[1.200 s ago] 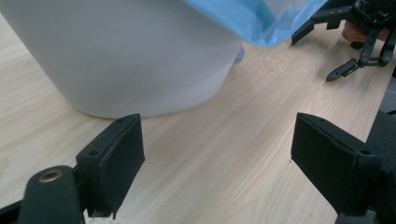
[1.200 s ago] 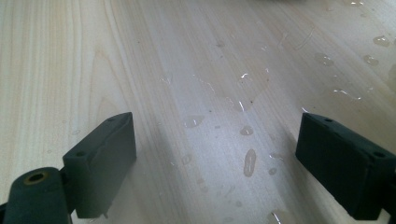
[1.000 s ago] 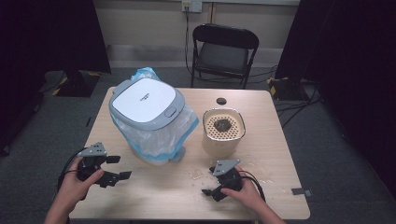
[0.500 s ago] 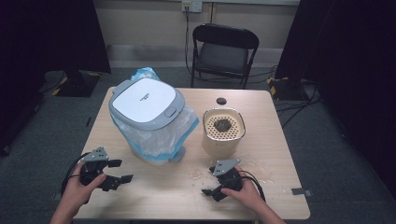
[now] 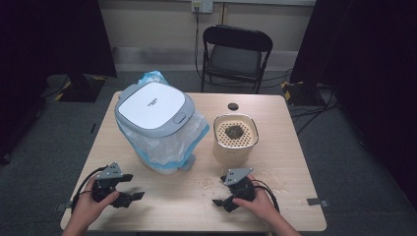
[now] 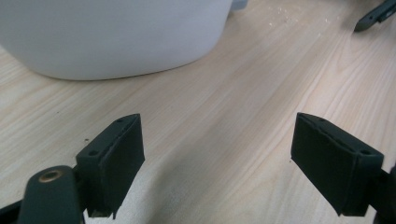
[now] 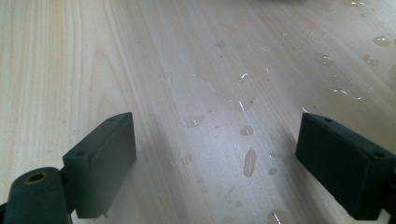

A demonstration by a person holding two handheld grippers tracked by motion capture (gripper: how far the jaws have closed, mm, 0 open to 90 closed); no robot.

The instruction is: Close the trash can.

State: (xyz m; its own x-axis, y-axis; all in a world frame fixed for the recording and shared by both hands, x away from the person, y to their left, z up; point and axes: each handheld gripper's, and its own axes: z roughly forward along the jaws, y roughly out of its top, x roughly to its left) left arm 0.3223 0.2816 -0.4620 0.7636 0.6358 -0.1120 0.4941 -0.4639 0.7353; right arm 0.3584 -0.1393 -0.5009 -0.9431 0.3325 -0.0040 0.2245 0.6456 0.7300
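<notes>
A white bin [image 5: 154,105] with a grey-rimmed lid and a clear-blue plastic liner stands on the left half of the wooden table [image 5: 290,147]. To its right stands a beige pot [image 5: 235,143] with a perforated insert and a dark clump in it. My left gripper [image 5: 131,187] rests open near the front left corner, jaws pointing right. In the left gripper view, the left gripper [image 6: 219,163] faces the bin's white base [image 6: 112,37] with nothing between its jaws. My right gripper [image 5: 221,191] sits open at the front, below the pot; in its own view the right gripper [image 7: 215,163] frames wet wood.
Water drops [image 7: 243,107] and crumbs [image 5: 209,183] lie on the table between the grippers. A small black disc [image 5: 232,106] sits near the far edge. A black folding chair [image 5: 236,54] stands behind the table. The right gripper's jaw tip [image 6: 378,14] shows far off.
The left gripper has drifted slightly toward the front edge and to the right. The right gripper has stayed in place.
</notes>
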